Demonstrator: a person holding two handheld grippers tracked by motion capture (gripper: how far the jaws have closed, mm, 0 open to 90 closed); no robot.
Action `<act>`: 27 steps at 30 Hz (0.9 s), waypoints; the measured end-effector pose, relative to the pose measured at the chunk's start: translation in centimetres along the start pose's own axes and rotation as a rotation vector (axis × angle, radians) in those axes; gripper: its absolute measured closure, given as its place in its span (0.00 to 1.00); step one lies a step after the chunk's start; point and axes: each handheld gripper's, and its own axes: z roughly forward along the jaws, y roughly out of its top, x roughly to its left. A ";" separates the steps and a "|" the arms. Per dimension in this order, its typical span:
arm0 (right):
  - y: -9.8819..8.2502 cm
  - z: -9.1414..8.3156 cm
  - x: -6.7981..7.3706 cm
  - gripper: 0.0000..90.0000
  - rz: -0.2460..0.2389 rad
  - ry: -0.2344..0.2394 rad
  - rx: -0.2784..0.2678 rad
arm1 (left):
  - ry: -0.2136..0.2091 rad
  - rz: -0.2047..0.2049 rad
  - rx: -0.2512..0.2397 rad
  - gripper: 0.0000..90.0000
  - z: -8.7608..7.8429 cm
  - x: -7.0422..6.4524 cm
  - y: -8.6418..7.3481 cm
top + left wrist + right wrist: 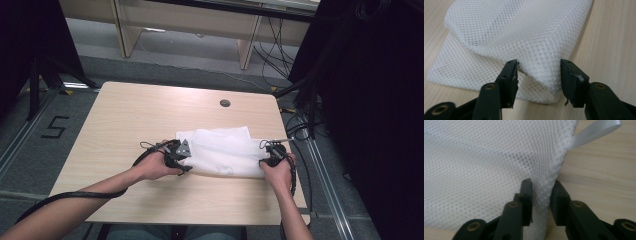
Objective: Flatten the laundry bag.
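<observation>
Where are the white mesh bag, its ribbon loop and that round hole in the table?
mesh bag (222, 150): high view, middle of the mesh.
ribbon loop (596, 131): right gripper view, on the white band.
round hole (225, 103): high view, its dark centre.

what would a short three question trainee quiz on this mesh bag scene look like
1. True or false: the white mesh bag lies on the wooden table.
2. Which hand-held gripper has its jaws closer together around the mesh? A) left hand-held gripper B) right hand-held gripper
3. What sticks out from the bag's edge in the right gripper view?

Key
1. True; it lies folded on the near half of the table, between the two hands.
2. B; its jaws sit narrowly either side of a bunched edge, while the left jaws stand wide around a corner fold.
3. A white ribbon loop.
</observation>
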 end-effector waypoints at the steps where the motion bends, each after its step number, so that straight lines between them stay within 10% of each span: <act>1: 0.0 0.1 0.3 0.85 0.004 0.000 0.000 | 0.000 0.023 0.020 0.60 -0.1 0.1 0.0; 9: 0.4 0.8 2.0 0.93 -0.048 0.005 0.015 | 0.016 0.022 0.073 0.78 -0.3 0.4 -0.6; 27: 1.3 1.5 4.7 0.93 -0.107 0.066 0.003 | 0.033 -0.048 0.118 0.80 -2.0 1.7 -2.9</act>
